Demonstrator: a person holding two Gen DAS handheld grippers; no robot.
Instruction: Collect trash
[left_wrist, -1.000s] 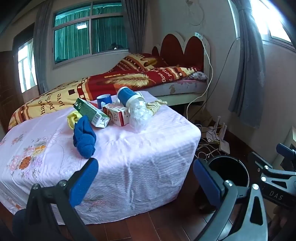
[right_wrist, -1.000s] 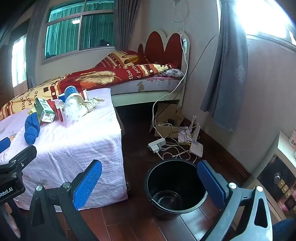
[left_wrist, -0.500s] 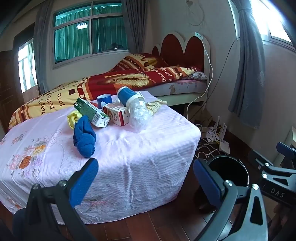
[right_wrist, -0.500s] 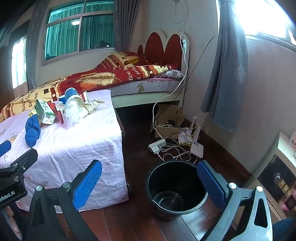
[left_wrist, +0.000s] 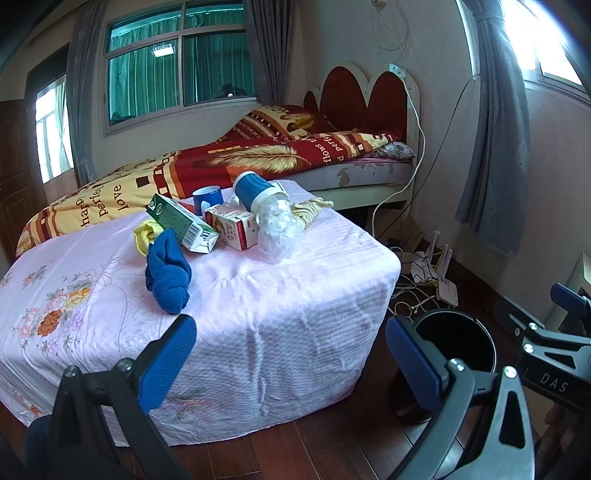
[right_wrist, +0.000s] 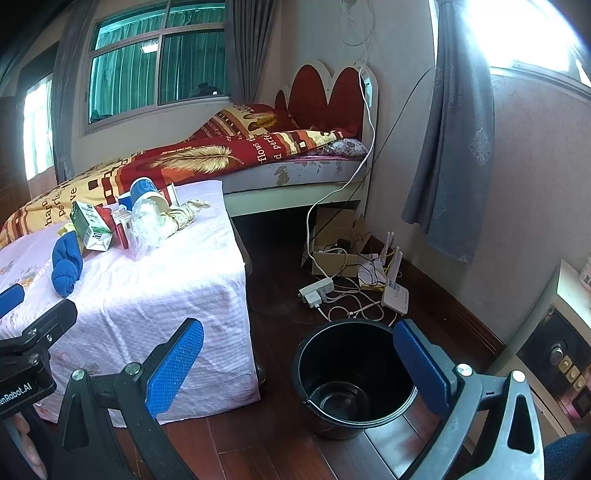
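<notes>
We cannot see what is inside the crumpled clear plastic bag (left_wrist: 277, 230), the blue mug (left_wrist: 208, 197) is half hidden behind the green carton (left_wrist: 181, 224) and the red and white carton (left_wrist: 232, 225), and the black bucket (right_wrist: 354, 373) on the floor is partly cut off in the left view. All this trash sits in a pile on the pink sheet (left_wrist: 258, 295), next to a rolled blue cloth (left_wrist: 168, 271) and a blue paper cup (left_wrist: 255, 192). Our left gripper (left_wrist: 291, 360) and our right gripper (right_wrist: 299, 365) are both spread wide, hold nothing, and hang low in front of the sheet and the bucket.
</notes>
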